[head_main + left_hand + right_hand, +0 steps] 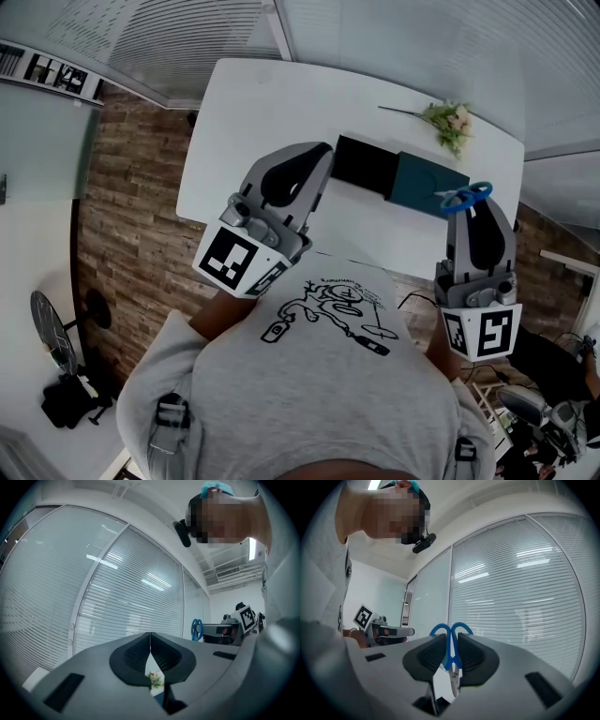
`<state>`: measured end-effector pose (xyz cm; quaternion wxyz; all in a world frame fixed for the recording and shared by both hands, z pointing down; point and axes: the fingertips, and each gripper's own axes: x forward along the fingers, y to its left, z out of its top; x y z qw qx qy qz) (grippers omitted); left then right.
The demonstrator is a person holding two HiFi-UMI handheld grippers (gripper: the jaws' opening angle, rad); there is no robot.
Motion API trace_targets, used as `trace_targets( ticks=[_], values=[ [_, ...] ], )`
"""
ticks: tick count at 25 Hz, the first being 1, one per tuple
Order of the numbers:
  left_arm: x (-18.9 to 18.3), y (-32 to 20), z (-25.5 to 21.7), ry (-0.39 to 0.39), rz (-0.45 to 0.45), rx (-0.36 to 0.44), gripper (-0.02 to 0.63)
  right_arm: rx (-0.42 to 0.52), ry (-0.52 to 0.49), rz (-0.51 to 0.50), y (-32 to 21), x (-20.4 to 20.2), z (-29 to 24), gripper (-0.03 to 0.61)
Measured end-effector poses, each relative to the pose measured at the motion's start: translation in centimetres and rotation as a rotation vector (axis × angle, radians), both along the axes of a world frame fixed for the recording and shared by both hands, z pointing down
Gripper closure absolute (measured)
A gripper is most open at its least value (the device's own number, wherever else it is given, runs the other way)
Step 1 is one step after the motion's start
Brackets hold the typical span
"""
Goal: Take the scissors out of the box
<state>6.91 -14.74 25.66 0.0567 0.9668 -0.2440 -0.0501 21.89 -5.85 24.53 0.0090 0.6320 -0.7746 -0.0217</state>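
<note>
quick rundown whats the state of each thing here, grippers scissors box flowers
left gripper: shut, empty
right gripper: shut on scissors
scissors: blades together, pointing down, held above the box
box: on the table, looks open
flower sprig: lying near the table's far edge

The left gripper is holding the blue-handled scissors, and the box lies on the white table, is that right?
Not quite. The right gripper holds the blue-handled scissors, clamped between its jaws, as the right gripper view shows; the left gripper is shut on nothing. The box does lie on the white table.
</note>
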Motion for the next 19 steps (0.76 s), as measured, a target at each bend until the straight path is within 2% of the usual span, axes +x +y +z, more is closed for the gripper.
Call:
trace_targets(
  ticks=[19],
  values=[
    [-0.3,0.53,-0.16,0.003,-0.002,-0.002,0.593,0.007,-0.004,-0.007,0.6,-0.42,-0.38,0.492]
  ],
)
